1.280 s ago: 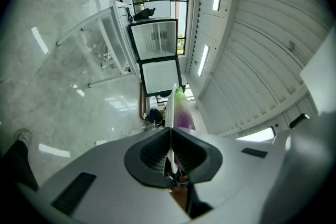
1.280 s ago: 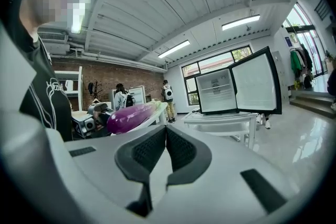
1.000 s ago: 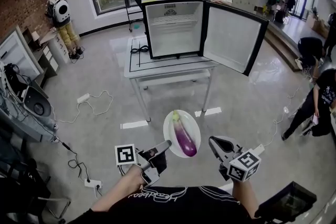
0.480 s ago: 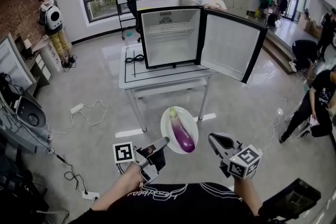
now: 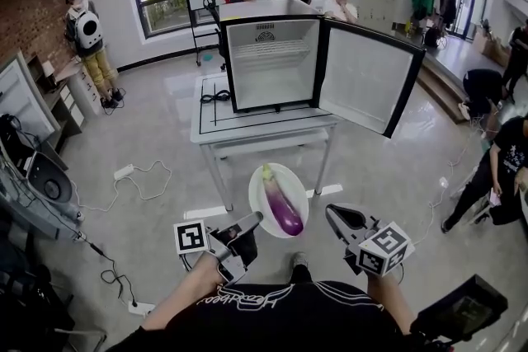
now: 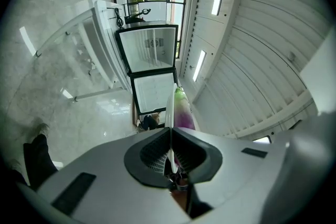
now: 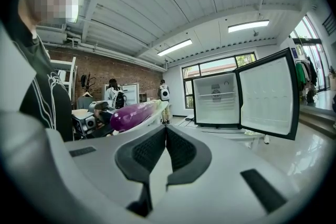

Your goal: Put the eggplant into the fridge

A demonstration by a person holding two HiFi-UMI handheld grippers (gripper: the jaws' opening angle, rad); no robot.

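On my head view the eggplant (image 5: 282, 208) lies on a white plate (image 5: 295, 187) held out in front of me, above the floor, short of the bench (image 5: 247, 118) that carries the fridge (image 5: 272, 62). Its long axis runs away from me: the green stem end points towards the fridge, a little to the left, and the rounded purple end faces me. The fridge door (image 5: 367, 74) stands swung open to the right.

The head view shows the left gripper (image 5: 254, 218) at the plate's near-left rim, but not the grip itself. The left gripper view does: the jaws are clamped on the thin rim, seen edge-on, with the eggplant just beyond them.

The right gripper (image 5: 332, 213) hangs beside the plate, apart from it. Its own view shows the jaws pressed together with nothing between them, and the eggplant side-on at the left, with the open fridge ahead.
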